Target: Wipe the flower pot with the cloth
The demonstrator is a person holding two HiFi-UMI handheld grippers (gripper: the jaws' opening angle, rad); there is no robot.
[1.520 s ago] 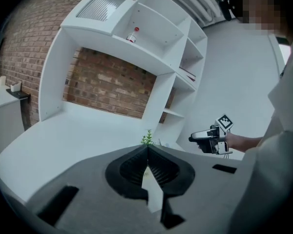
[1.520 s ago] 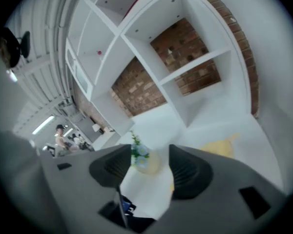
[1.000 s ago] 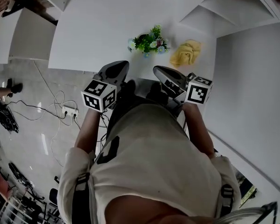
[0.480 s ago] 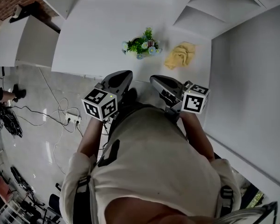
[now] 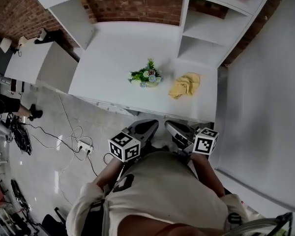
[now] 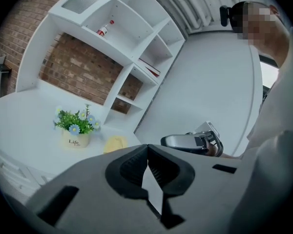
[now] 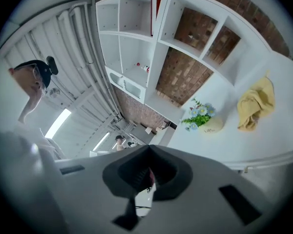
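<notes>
A: At the jaw end first: left gripper (image 6: 147, 151) is fully closed, pads together, nothing between them. Right gripper (image 7: 149, 155) is the same, closed and empty.

B: Where do they sit relative to the table?

A: In the head view both are held close in front of the person's torso, off the near edge of the white table (image 5: 113, 53). They're side by side with the marker cubes facing up. Neither touches anything on it.

B: Flower pot?

A: Flower pot (image 5: 146, 81) stands upright on the table, well apart from both grippers. Cream pot, green leaves, small blue and white flowers. Yellow cloth (image 5: 184, 85) lies crumpled just beside it on the right gripper's side (looks apart from the pot, not touching).

B: Any print?

A: The left gripper view reads "Life" on the pot's front (a smaller line under it is too small to read). The right gripper view shows a mark there but it's illegible. The head view looks down on the flowers, so the pot's front isn't visible.

B: What else differs per view?

A: The left gripper view catches the right gripper from the side and a red-capped bottle (image 6: 103, 30) on an upper shelf, label unreadable. The right gripper view adds a red book (image 7: 156, 9) upright in a top compartment of the shelf unit (image 7: 132, 38), plus a person far back. Only the head view shows the floor, with a power strip (image 5: 84, 146) and cables.
</notes>
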